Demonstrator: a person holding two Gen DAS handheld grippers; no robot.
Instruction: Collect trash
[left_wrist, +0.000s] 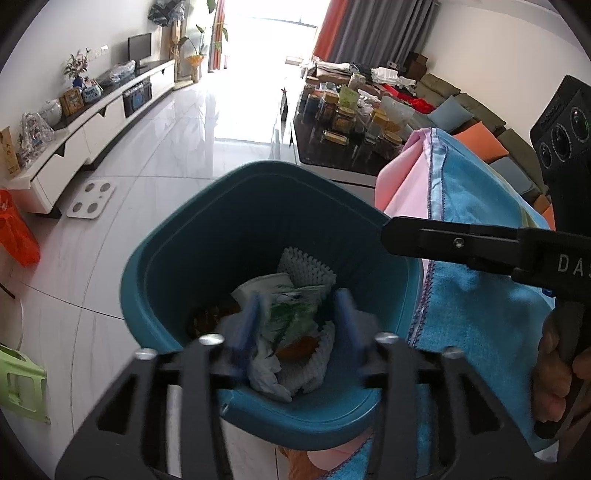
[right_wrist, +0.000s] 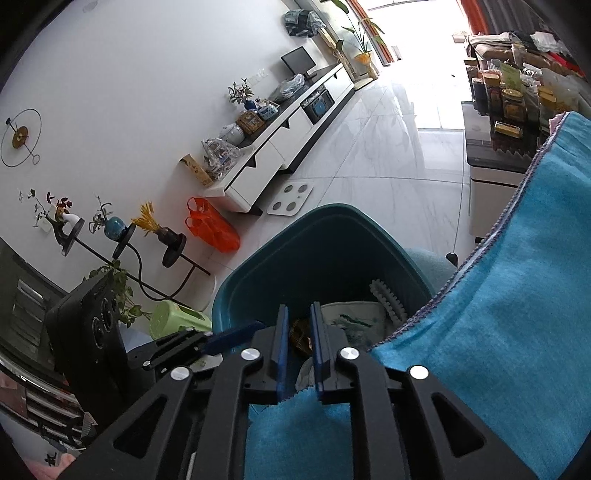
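Living-room floor, right gripper (left_wrist: 391, 236) lettered "DA"

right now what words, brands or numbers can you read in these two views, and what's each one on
"DA": white letters on the black body of the right claw, cut off at the picture's edge in the left wrist view.
Jar labels on the coffee table: too small to read.
Yellow box on the tv cabinet: print too blurred to read.
Green and white wrapper in the teal bin: print blurred, unreadable.
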